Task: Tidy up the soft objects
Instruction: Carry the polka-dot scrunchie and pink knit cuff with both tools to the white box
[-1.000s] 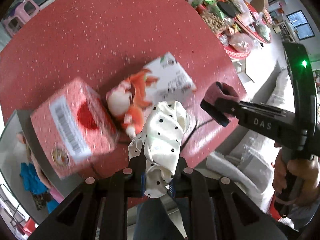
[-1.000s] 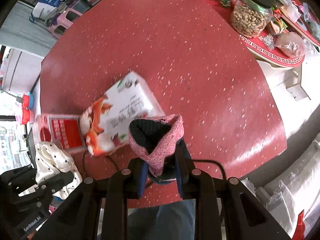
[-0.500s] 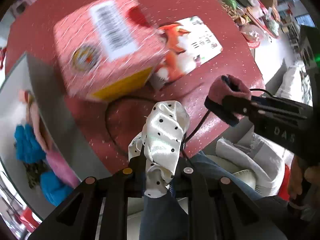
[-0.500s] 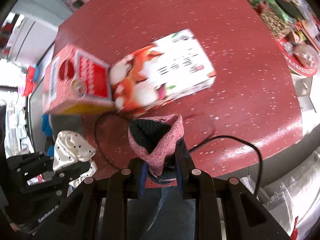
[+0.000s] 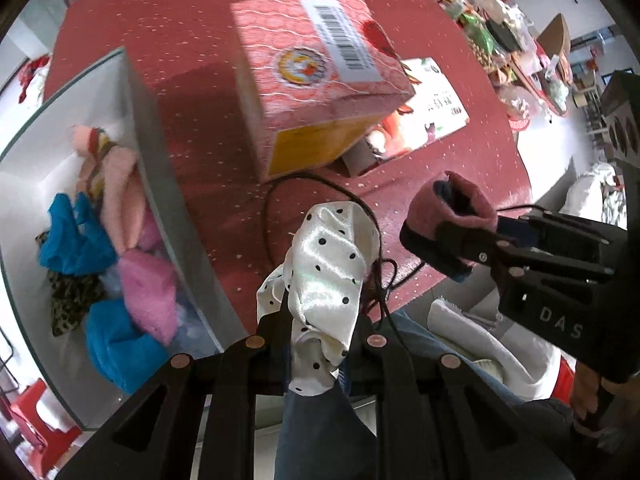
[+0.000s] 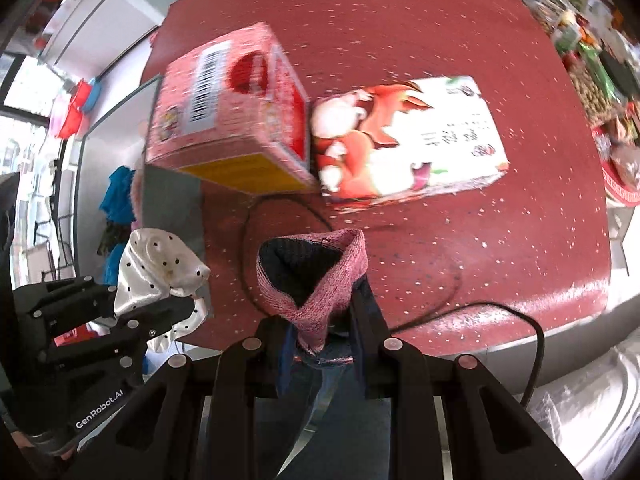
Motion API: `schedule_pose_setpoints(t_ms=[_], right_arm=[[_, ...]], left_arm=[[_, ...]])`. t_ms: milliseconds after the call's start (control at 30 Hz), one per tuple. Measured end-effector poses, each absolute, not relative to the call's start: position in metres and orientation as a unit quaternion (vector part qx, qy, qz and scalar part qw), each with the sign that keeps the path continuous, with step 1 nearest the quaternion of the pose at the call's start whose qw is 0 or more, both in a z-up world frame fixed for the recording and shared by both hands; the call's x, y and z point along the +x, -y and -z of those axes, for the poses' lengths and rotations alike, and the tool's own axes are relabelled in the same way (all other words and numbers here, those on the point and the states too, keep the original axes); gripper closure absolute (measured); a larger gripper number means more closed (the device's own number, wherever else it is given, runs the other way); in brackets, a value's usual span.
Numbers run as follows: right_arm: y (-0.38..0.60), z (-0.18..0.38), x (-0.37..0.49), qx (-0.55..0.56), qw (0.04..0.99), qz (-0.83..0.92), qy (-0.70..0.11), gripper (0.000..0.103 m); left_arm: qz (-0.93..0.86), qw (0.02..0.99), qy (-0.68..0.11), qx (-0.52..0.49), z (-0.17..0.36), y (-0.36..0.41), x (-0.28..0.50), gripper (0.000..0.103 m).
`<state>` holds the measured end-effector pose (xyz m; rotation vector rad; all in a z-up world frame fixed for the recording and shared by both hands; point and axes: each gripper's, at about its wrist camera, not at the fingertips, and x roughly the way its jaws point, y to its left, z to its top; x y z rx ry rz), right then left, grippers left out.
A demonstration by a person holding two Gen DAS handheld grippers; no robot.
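Dotted satin cloth (pinched) beside bin

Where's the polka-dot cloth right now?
Left wrist view: polka-dot cloth clamped in the left tongs, above the red table's near edge, right of the white bin.

Both hand-held grippers have moved sideways over the red desk toward its edge. In the left wrist view the white bin with soft things inside now fills the 9 o'clock side; before, only its corner showed. The pink box went from 8 o'clock to 12 o'clock. The fox box now lies at 1 o'clock in the right wrist view.
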<state>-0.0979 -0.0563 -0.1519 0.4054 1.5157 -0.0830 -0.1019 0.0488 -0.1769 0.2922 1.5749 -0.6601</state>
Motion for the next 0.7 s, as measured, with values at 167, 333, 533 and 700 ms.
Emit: schedule_pose_setpoints(t_ms=[167,333,533,700], right_arm=[[0.037,0.147,-0.088,0.162,0.711,0.021,-0.684,0.078],[0.015,0.14,-0.074,0.134,0.718,0.0,-0.683,0.077],[-0.012,0.132,-0.058,0.102,0.725,-0.029,-0.681,0.077],[-0.027,0.128,-0.046,0.083,0.727,-0.049,-0.68,0.077]], left_arm=[[0.278,0.666,-0.683,0.111,0.168,-0.072,-0.101,0.084],[0.262,0.681,-0.678,0.092,0.163,-0.086,-0.098,0.084],[0.24,0.695,-0.675,0.063,0.159,-0.11,-0.093,0.084],[0.222,0.704,-0.674,0.044,0.156,-0.125,-0.09,0.084]])
